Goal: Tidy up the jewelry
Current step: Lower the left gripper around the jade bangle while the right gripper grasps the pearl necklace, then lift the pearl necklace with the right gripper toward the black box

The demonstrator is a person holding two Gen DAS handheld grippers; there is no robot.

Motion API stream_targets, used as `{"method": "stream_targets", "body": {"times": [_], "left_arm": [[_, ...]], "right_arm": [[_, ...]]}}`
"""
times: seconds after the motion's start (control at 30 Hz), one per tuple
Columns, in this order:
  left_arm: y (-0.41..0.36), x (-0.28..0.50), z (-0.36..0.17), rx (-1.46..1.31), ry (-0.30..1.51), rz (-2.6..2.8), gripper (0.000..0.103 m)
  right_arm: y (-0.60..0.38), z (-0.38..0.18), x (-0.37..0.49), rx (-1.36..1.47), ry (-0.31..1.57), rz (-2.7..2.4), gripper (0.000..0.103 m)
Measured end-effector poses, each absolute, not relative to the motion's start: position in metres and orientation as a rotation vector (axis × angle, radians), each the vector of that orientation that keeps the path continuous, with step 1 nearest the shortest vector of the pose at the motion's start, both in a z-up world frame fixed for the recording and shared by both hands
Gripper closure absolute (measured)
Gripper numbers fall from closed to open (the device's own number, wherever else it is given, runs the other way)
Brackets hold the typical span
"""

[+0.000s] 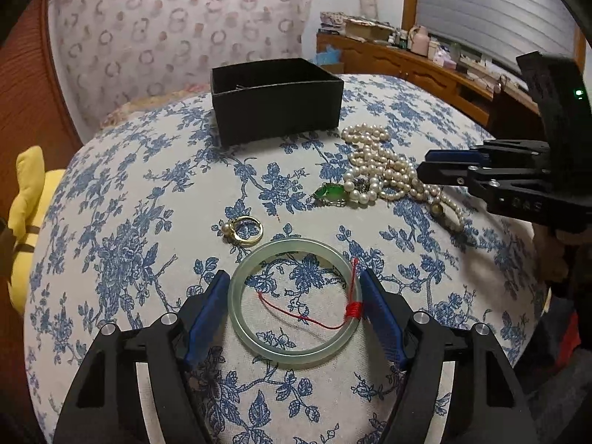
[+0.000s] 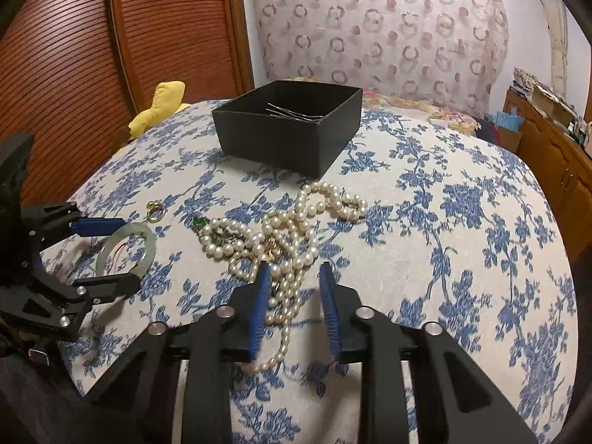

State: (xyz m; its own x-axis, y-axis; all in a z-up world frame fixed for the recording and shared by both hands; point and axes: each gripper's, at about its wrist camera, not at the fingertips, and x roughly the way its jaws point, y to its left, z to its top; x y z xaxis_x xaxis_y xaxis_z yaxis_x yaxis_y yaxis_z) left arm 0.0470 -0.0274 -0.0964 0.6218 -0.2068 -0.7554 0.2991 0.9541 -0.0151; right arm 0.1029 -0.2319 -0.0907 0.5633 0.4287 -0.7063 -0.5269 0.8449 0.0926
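A pale green jade bangle point(image 1: 295, 301) with a red thread lies on the blue floral cloth point(image 1: 122, 259), between the open fingers of my left gripper point(image 1: 294, 277); the blue pads stand just beside its rim. It also shows in the right wrist view point(image 2: 127, 248). A gold pearl ring point(image 1: 244, 230) lies just beyond it. A heap of pearl necklaces point(image 2: 281, 236) with a green pendant point(image 1: 330, 192) lies right of centre. My right gripper point(image 2: 294, 270) is open, its fingers straddling the near pearl strands. An open black box point(image 2: 288, 125) holding thin hairpins stands at the back.
A yellow soft toy point(image 1: 27, 199) sits off the left edge of the cloth-covered surface. A wooden slatted door point(image 2: 111, 37) stands at left, and a cluttered wooden sideboard point(image 1: 425, 63) at right. A patterned cushion point(image 2: 381, 22) rises behind the box.
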Motion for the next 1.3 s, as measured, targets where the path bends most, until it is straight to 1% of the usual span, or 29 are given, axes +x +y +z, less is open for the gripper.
{"method": "stream_targets", "body": {"times": [0.03, 0.17, 0.3, 0.37, 0.6, 0.63, 0.67, 0.73, 0.83, 1.0, 1.3], "left_arm": [[-0.026, 0.047, -0.096, 0.106, 0.851, -0.294, 0.034], [-0.021, 0.047, -0.095, 0.087, 0.845, -0.289, 0.034], [-0.014, 0.047, -0.092, 0.065, 0.834, -0.281, 0.034], [-0.012, 0.047, -0.09, 0.056, 0.83, -0.279, 0.034], [-0.008, 0.048, -0.091, 0.046, 0.831, -0.281, 0.034], [-0.008, 0.048, -0.091, 0.046, 0.83, -0.28, 0.034], [-0.008, 0.048, -0.091, 0.046, 0.83, -0.28, 0.034], [-0.008, 0.048, -0.09, 0.045, 0.827, -0.282, 0.034], [-0.01, 0.051, -0.085, 0.043, 0.813, -0.288, 0.034], [-0.013, 0.058, -0.072, 0.037, 0.781, -0.294, 0.034], [-0.012, 0.075, -0.042, 0.032, 0.712, -0.291, 0.034]], "right_arm": [[-0.231, -0.089, 0.105, -0.135, 0.792, 0.562, 0.079], [-0.223, -0.082, 0.118, -0.167, 0.79, 0.555, 0.079], [-0.211, -0.087, 0.135, -0.205, 0.828, 0.562, 0.08], [-0.207, -0.09, 0.141, -0.213, 0.845, 0.561, 0.083], [-0.205, -0.094, 0.158, -0.165, 0.87, 0.574, 0.083], [-0.205, -0.094, 0.158, -0.162, 0.871, 0.581, 0.089], [-0.205, -0.094, 0.159, -0.153, 0.875, 0.596, 0.092], [-0.206, -0.093, 0.159, -0.15, 0.875, 0.614, 0.095], [-0.208, -0.089, 0.16, -0.142, 0.87, 0.619, 0.095], [-0.214, -0.063, 0.15, -0.142, 0.794, 0.615, 0.095], [-0.218, 0.008, 0.131, -0.17, 0.626, 0.62, 0.095]]}}
